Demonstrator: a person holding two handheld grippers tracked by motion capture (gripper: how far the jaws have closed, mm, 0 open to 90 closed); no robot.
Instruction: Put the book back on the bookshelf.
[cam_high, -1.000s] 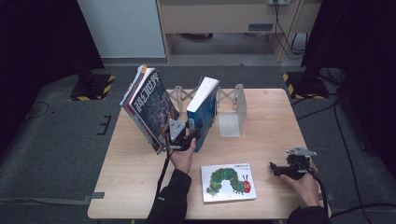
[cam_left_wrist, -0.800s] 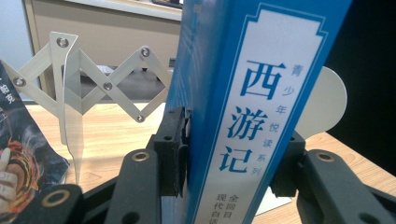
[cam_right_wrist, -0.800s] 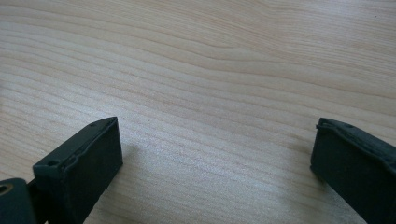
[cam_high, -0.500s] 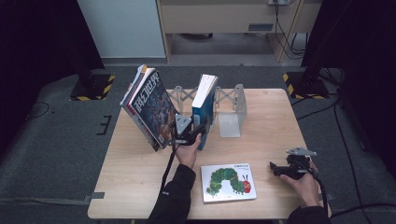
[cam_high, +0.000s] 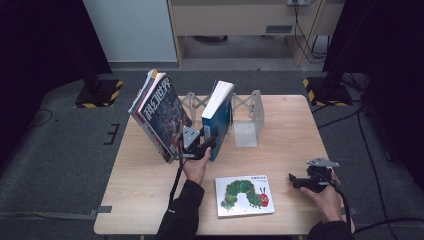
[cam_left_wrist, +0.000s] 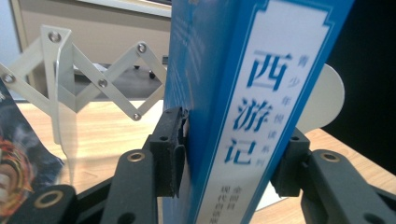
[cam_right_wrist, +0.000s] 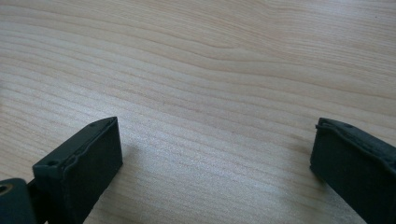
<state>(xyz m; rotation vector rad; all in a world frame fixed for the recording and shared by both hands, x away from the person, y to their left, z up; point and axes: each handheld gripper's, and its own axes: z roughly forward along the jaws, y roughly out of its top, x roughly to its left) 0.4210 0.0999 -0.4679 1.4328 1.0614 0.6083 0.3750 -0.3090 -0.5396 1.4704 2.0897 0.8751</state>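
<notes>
Left gripper view: the blue book (cam_left_wrist: 243, 116) is held upright between the two black jaws of the left gripper (cam_left_wrist: 233, 154). One pad is pressed on its cover and the other on its far side, so the jaws are about half shut and the book is gripped low down. The book is stood in the rack (cam_left_wrist: 93, 79), most likely so that it can be set straight and not tip over. In the high view, a big book (cam_high: 160, 117) is leaned at the rack's left end. A caterpillar book (cam_high: 245, 195) is laid flat on the table (cam_high: 290, 130). The right gripper (cam_high: 300, 181) is rested well apart, jaws wide open, with nothing between them. It seems not to be needed yet.
</notes>
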